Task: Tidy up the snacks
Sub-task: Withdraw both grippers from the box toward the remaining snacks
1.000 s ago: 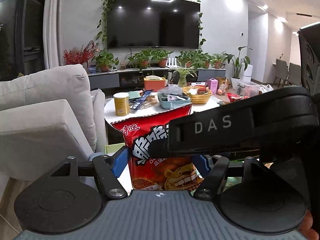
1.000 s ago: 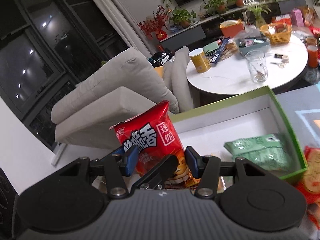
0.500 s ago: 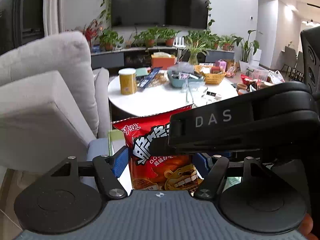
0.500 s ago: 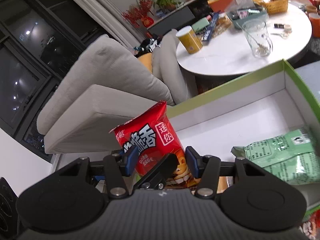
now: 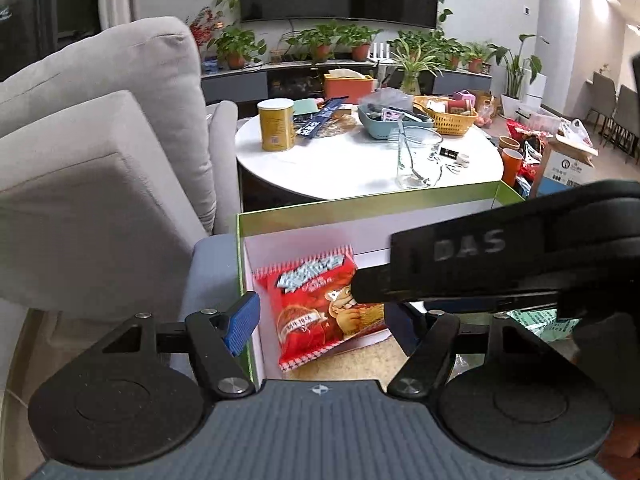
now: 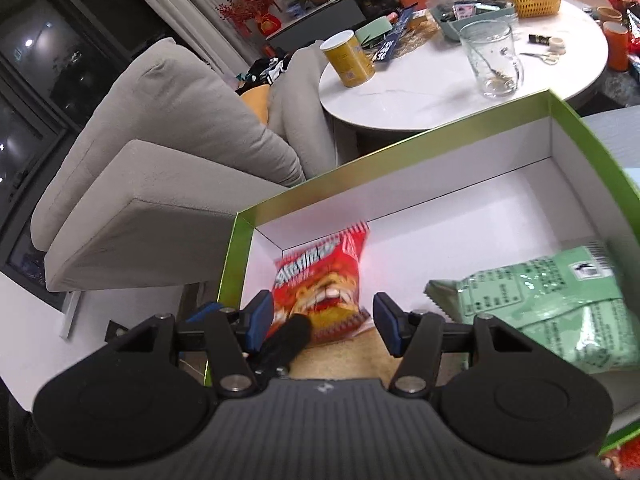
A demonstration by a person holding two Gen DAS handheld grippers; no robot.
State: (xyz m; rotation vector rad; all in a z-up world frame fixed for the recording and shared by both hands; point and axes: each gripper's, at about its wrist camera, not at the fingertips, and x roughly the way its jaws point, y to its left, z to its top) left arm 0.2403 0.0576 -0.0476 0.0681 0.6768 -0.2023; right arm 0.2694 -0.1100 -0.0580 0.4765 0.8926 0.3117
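Observation:
The red snack bag (image 5: 316, 304) (image 6: 320, 280) lies tipped back in the near left corner of the white box with a green rim (image 5: 360, 208) (image 6: 400, 148). It is blurred in the right wrist view. My left gripper (image 5: 320, 304) hangs just over it. Its jaws are opening, and the blue pads (image 5: 240, 322) stand clear of the bag's edges. My right gripper (image 6: 320, 294) is shut and holds nothing. The bag shows beyond its fingers, and its black housing (image 5: 500, 252) crosses the left wrist view. A green snack bag (image 6: 540, 304) lies in the right of the box.
A grey sofa arm (image 5: 100, 200) (image 6: 140, 220) stands close against the left of the box. Behind the box is a round white table (image 5: 340, 160) (image 6: 420, 96) with a glass, a yellow can and baskets. More red packets lie outside at the lower right (image 6: 624, 456).
The red bag stood upright between the left pads; now it lies back in the box corner, free of them. Both grippers have sunk toward the box and tilted down.

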